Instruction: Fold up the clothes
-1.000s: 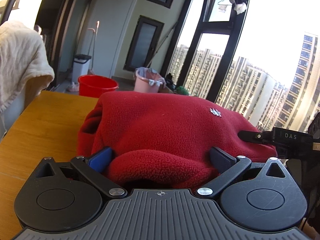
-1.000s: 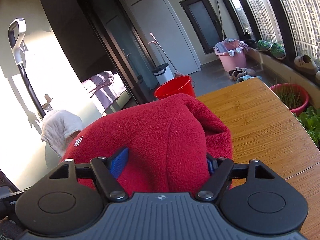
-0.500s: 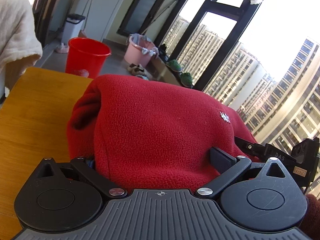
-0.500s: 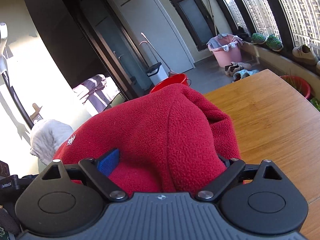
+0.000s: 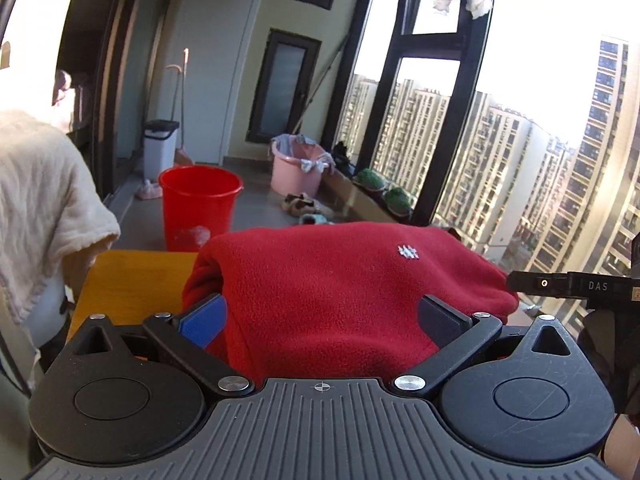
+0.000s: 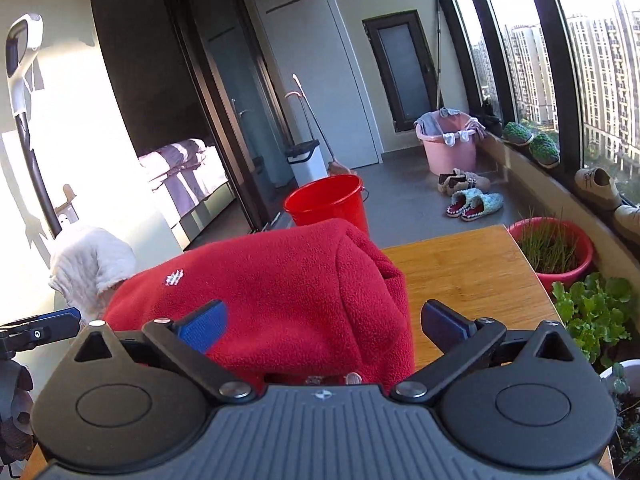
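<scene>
A red fleece garment (image 5: pixel 320 280) lies bundled on the wooden table (image 5: pixel 132 280), a small white logo on its top. My left gripper (image 5: pixel 322 316) stands wide open at its near edge, with fleece bulging between the blue left pad (image 5: pixel 204 320) and the dark right pad. In the right wrist view the same fleece (image 6: pixel 272 280) fills the left half of my right gripper (image 6: pixel 322 320). Its jaws are opening. The right pad (image 6: pixel 444 320) stands clear of the cloth, over bare table (image 6: pixel 460 272).
A white towel (image 5: pixel 40 200) hangs at the table's left. On the floor beyond are a red bucket (image 5: pixel 200 208) and a pink basin (image 5: pixel 298 168). A red planter (image 6: pixel 552 248) and leafy plants (image 6: pixel 596 312) crowd the table's right edge.
The right gripper's jaws spread wider and its right pad came off the fleece. Both grippers rose and drew back, so the garment sits lower in both views.
</scene>
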